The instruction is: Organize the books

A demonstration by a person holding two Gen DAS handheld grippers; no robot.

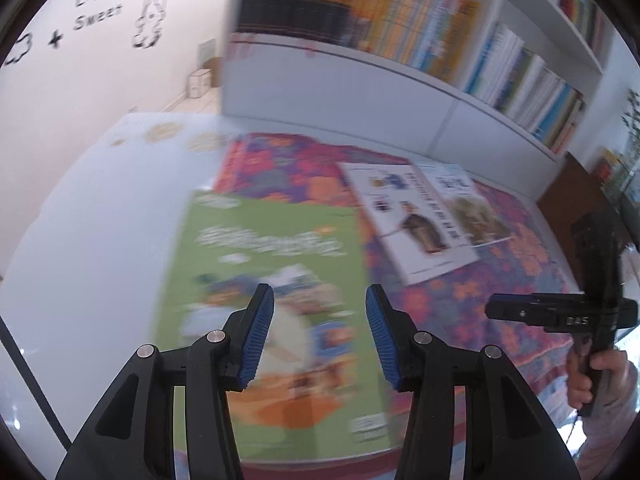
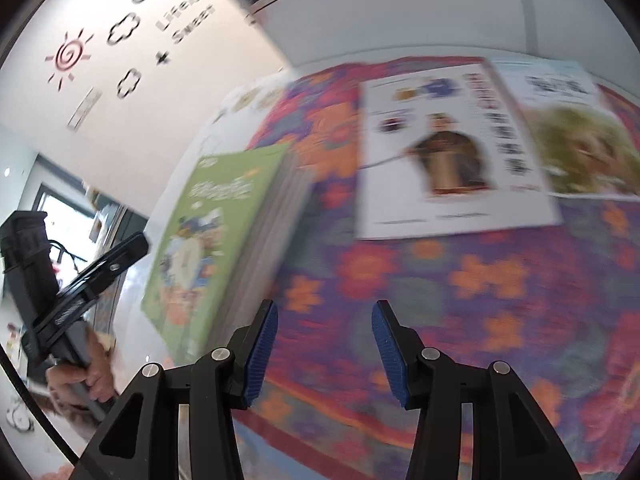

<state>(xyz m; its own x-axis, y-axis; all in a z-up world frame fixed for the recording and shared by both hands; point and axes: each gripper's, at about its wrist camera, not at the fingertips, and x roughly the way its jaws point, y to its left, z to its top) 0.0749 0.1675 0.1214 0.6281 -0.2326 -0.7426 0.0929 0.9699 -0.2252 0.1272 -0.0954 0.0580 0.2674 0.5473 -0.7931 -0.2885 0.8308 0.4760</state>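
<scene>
We hold the left gripper (image 1: 320, 300) tilted down over the green book (image 1: 272, 304), its blue pads (image 1: 260, 340) parted with nothing between them; the cover lies below the gap and no pad touches it. The green book tops a stack, whose page edges (image 2: 264, 240) show in the right wrist view. The stack sits on a flowered cloth (image 1: 472, 300) spread over a white table (image 1: 92, 216).

Ahead and to the right of the left gripper lies the white book (image 1: 408, 220), flat on the cloth, with a pale book (image 1: 468, 204) overlapping its far side. Beyond them stands a white bookshelf (image 1: 360, 80) packed with upright books.

Our right gripper (image 2: 325, 312) also points down, over bare cloth, its pads (image 2: 386, 348) apart and empty. The stack is ahead and to its left, the white book (image 2: 440, 152) ahead and slightly right, well clear of the fingertips.

Each wrist view catches the other tool: the right one at the edge with our hand (image 1: 588, 376) on its handle, the left one with our hand (image 2: 80, 376) gripping it. The pictures are blurred, so titles cannot be read.
</scene>
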